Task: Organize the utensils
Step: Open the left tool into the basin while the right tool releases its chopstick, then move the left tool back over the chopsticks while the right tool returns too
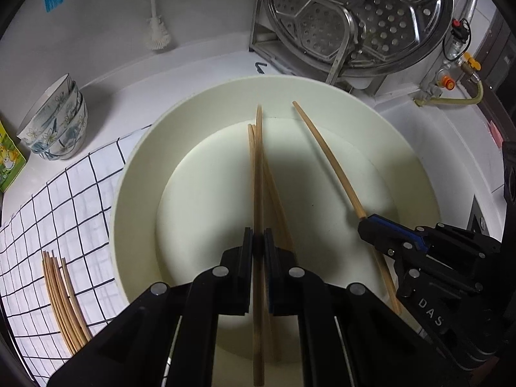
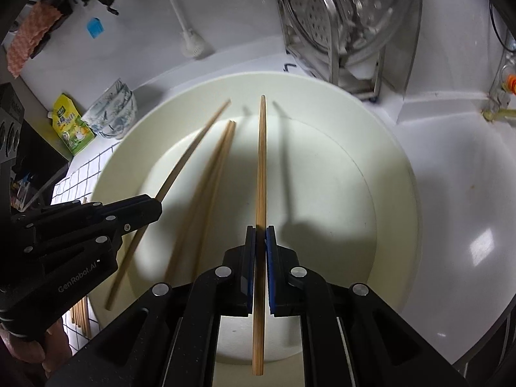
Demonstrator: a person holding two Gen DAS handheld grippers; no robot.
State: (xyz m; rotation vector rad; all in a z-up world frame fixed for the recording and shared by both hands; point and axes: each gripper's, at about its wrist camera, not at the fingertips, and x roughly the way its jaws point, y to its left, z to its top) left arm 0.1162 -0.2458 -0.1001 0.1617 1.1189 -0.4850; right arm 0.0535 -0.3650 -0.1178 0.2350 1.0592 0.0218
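Observation:
A large cream basin (image 1: 135, 193) (image 2: 396, 193) sits on the counter. My left gripper (image 1: 258, 242) is shut on one bamboo chopstick (image 1: 258, 167) and holds it above the basin; it also shows in the right wrist view (image 2: 154, 208). My right gripper (image 2: 260, 235) is shut on another chopstick (image 2: 262, 161); it shows at the right of the left wrist view (image 1: 364, 222). Two more chopsticks (image 2: 216, 167) lie in the basin between them. A bundle of chopsticks (image 1: 64, 303) lies on the checked cloth (image 1: 80, 200) left of the basin.
Stacked patterned bowls (image 1: 54, 122) and a green packet (image 2: 69, 122) stand to the left. A steel rack with a perforated steamer plate (image 1: 354, 16) stands behind the basin. A white brush (image 1: 158, 32) leans on the wall. A gas valve and hose (image 1: 451, 87) are at the right.

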